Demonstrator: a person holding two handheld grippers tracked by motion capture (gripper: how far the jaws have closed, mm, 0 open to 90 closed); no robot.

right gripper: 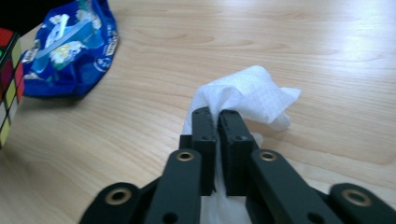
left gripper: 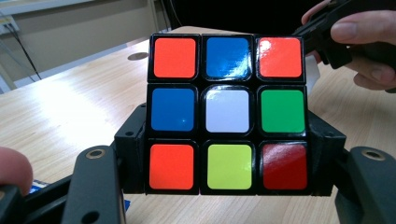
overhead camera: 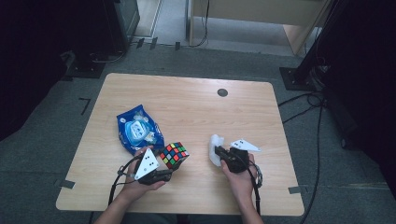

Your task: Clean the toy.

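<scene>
The left gripper clamps the puzzle cube; beside the cube, the right gripper pinches a white wipe, apparently damp, its pinch plain up close.

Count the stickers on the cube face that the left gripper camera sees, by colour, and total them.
Cube face:
Orange: 3
Blue: 2
White: 1
Green: 1
Yellow: 1
Red: 1
Total: 9

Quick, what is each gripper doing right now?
Left gripper: shut on the multicoloured plastic puzzle cube.
Right gripper: shut on the crumpled white wet wipe.
</scene>
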